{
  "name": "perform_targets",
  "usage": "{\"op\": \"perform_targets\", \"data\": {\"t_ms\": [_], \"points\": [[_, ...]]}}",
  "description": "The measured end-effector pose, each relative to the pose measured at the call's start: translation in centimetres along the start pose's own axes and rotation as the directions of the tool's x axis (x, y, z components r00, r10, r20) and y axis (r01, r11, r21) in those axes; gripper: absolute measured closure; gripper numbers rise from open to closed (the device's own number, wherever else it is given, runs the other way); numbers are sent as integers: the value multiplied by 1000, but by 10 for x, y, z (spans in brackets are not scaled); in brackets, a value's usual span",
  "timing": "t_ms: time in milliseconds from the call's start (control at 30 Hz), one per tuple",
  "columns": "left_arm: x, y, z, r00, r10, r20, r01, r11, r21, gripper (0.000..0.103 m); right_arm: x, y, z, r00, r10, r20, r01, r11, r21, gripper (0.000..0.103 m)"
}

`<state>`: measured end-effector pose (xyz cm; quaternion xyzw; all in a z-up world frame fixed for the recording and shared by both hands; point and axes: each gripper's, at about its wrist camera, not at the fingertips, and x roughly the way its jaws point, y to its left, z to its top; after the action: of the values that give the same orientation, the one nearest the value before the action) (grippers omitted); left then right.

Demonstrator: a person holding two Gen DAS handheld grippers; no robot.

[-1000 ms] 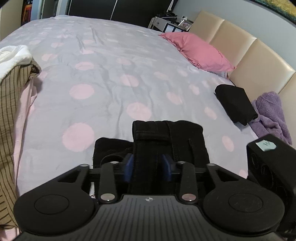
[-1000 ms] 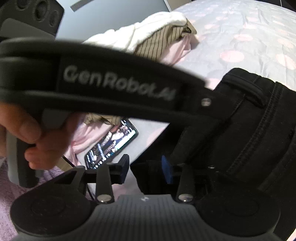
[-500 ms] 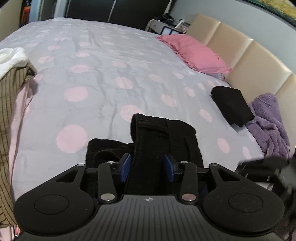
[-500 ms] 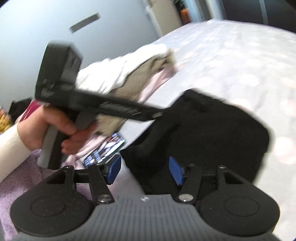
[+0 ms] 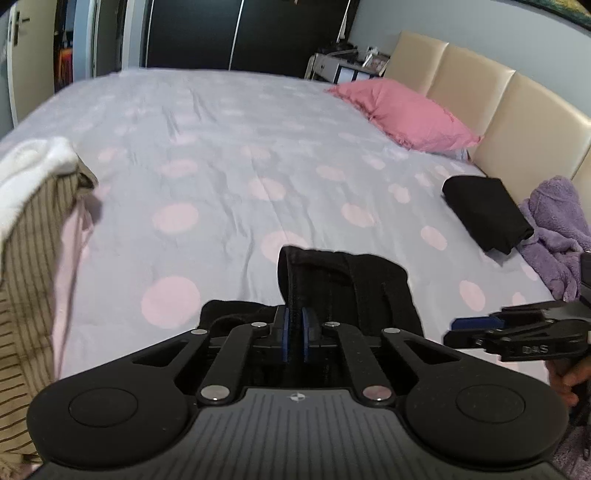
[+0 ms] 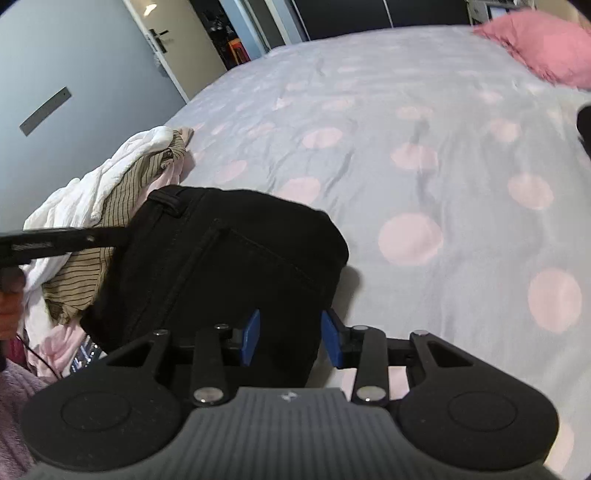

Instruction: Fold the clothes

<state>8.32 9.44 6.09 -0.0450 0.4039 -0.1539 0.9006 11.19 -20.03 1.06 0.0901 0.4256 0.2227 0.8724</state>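
This is a bedroom in a home, shown by the wide bed under a grey sheet with pale pink dots, a pink pillow against a cream padded headboard, dark sliding wardrobe doors and a loose heap of white and striped laundry.

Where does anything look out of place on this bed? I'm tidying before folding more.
A phone lies half buried under the unfolded clothes pile, beside the black jeans. Nothing looks spilled or damaged.
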Motion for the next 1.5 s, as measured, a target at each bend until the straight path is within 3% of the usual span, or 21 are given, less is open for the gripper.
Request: {"op": "perform_targets", "data": {"t_ms": [200, 333, 400, 567, 600, 633, 767, 900, 1067, 1300, 1467, 1500], "points": [[-6, 20, -16, 998, 48, -51, -49, 999, -22, 99, 3, 5, 11, 999, 11, 30, -10, 999, -39, 61], [-6, 23, -19, 998, 40, -52, -41, 999, -18, 99, 16, 4, 18, 999, 29, 18, -28, 999, -28, 62], [-6, 23, -20, 998, 41, -56, -42, 999, -14, 99, 24, 6, 21, 998, 59, 5, -59, 998, -25, 76], [-3, 34, -25, 995, 51, -88, -54, 998, -30, 99, 44, 33, 30, 989, 124, -78, -131, 988, -88, 77], [-2, 36, -26, 994, 55, -97, -58, 998, -32, 99, 49, 44, 32, 980, 165, -109, -176, 979, -105, 85], [-1, 38, -28, 993, 56, -106, -59, 998, -33, 99, 55, 54, 33, 966, 211, -147, -229, 967, -115, 87], [13, 47, -34, 984, 88, -153, -93, 995, -29, 99, 82, 97, 31, 972, 95, -213, -152, 951, -270, 87], [38, 58, -38, 975, 96, -201, -102, 995, -21, 99, 108, 102, 39, 961, 57, -272, -134, 953, -273, 89], [58, 64, -39, 962, 125, -241, -127, 992, 8, 98, 133, 105, 41, 960, 24, -280, -108, 951, -289, 90], [46, 58, -35, 967, 140, -214, -142, 990, 2, 95, 130, 101, 41, 964, 45, -261, -118, 956, -269, 90], [10, 22, -37, 970, 228, -80, -215, 966, 144, 94, 115, 94, 35, 971, 81, -226, -136, 961, -242, 88], [6, 15, -39, 975, 210, -76, -196, 968, 158, 94, 112, 93, 33, 973, 85, -216, -138, 960, -243, 87]]}}
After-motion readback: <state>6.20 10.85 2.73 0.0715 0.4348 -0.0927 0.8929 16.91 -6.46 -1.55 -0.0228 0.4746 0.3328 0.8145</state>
